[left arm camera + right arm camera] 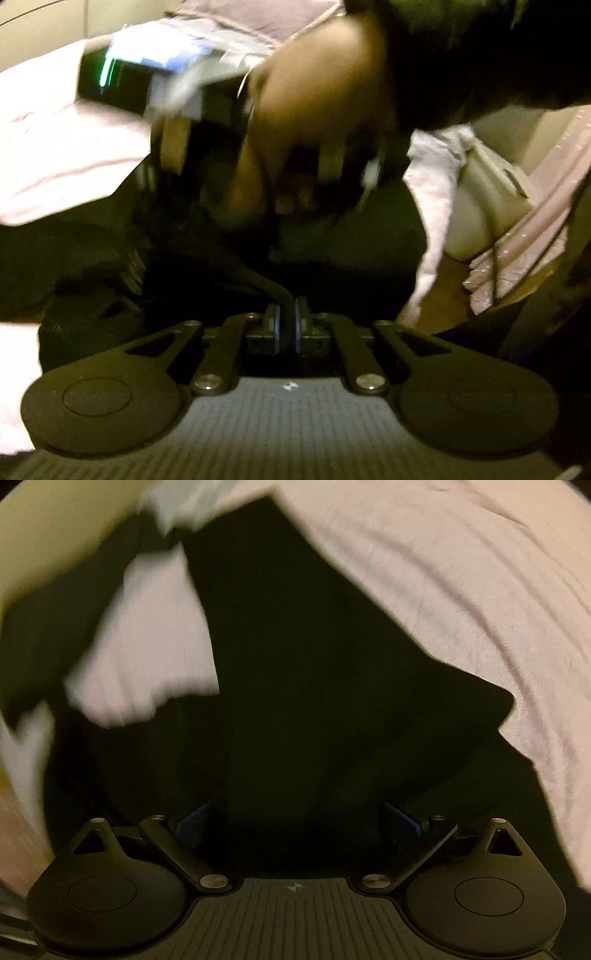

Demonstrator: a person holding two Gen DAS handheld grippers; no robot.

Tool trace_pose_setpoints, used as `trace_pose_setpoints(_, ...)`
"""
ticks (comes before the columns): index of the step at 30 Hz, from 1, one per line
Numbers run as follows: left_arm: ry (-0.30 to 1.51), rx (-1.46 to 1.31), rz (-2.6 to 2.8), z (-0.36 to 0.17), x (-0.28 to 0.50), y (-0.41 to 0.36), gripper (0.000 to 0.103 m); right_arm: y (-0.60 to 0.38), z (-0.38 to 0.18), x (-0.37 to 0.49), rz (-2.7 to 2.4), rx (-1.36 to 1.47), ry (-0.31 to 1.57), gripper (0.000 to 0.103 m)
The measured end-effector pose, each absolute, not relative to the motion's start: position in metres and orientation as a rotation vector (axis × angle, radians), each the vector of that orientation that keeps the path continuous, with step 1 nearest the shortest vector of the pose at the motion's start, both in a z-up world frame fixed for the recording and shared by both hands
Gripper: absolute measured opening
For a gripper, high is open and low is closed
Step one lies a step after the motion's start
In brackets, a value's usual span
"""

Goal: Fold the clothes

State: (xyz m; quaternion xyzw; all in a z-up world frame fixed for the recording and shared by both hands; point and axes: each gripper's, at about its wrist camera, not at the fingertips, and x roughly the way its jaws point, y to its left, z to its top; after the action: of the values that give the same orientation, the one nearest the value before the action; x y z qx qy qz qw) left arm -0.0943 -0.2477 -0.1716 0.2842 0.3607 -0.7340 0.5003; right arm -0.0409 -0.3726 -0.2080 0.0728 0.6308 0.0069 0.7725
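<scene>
Firmly pinched black garment (280, 288), blurred.

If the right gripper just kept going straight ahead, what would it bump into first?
Most likely the black garment. The right gripper is open, and the dark cloth fills the space straight ahead of its fingers, spread over the pale pink sheet. How far off is unclear.

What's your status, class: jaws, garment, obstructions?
Left gripper shut on black garment. Right gripper open, jaws wide over it. Hand close ahead of left.
</scene>
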Motion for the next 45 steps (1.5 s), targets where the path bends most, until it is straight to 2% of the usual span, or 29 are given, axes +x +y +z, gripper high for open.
trace_pose_setpoints(1,0.861,0.692,-1.788,-0.169,-0.099,-0.248,0.004,-0.365,-0.213,-0.045,0.011,0.087,1.393,0.091)
trace_pose_setpoints(2,0.849,0.7,-1.79,-0.168,-0.1,-0.249,0.004,-0.363,-0.215,-0.052,0.002,0.049,1.407,0.07)
trace_pose_setpoints(3,0.838,0.709,-1.793,-0.166,-0.102,-0.249,0.005,-0.371,-0.212,-0.065,-0.018,0.068,1.402,0.043)
trace_pose_setpoints(4,0.826,0.716,-1.795,-0.165,-0.103,-0.25,0.005,-0.381,-0.208,-0.079,-0.041,0.099,1.391,0.032)
trace_pose_setpoints(5,0.824,0.704,-1.797,-0.162,-0.102,-0.252,0.006,-0.394,-0.201,-0.095,-0.067,0.151,1.371,0.016)
trace_pose_setpoints(7,0.811,0.671,-1.819,-0.156,-0.096,-0.253,0.017,-0.42,-0.182,-0.127,-0.142,0.229,1.323,0.012)
trace_pose_setpoints(8,0.8,0.656,-1.833,-0.152,-0.093,-0.256,0.019,-0.431,-0.171,-0.147,-0.195,0.25,1.295,0.01)
trace_pose_setpoints(12,0.765,0.662,-1.879,-0.134,-0.084,-0.263,0.03,-0.472,-0.125,-0.237,-0.456,0.322,1.182,0.008)
trace_pose_setpoints(18,0.729,0.716,-1.905,-0.116,-0.062,-0.278,0.031,-0.504,-0.084,-0.41,-0.919,0.47,1.042,0.007)
trace_pose_setpoints(24,0.7,0.767,-1.887,-0.118,-0.07,-0.349,0.035,-0.492,-0.103,-0.57,-1.298,0.696,1.02,0.007)
trace_pose_setpoints(27,0.685,0.793,-1.876,-0.121,-0.077,-0.389,0.043,-0.489,-0.124,-0.633,-1.451,0.905,0.969,0.008)
trace_pose_setpoints(31,0.74,0.842,-1.899,-0.14,-0.111,-0.447,0.068,-0.501,-0.134,-0.657,-1.468,0.989,0.945,0.008)
trace_pose_setpoints(36,0.843,1.008,-1.947,-0.197,-0.171,-0.499,0.068,-0.522,-0.136,-0.66,-1.471,1.016,0.909,0.007)
trace_pose_setpoints(41,0.942,1.234,-1.916,-0.254,-0.21,-0.514,0.069,-0.538,-0.139,-0.68,-1.456,1.01,0.946,0.007)
trace_pose_setpoints(42,0.977,1.252,-1.902,-0.259,-0.212,-0.514,0.067,-0.545,-0.137,-0.681,-1.448,1.012,0.927,0.007)
trace_pose_setpoints(44,1.019,1.275,-1.883,-0.261,-0.213,-0.513,0.023,-0.562,-0.126,-0.668,-1.395,0.977,0.889,0.007)
trace_pose_setpoints(45,1.025,1.279,-1.879,-0.258,-0.212,-0.512,0.014,-0.572,-0.118,-0.652,-1.341,0.941,0.867,0.007)
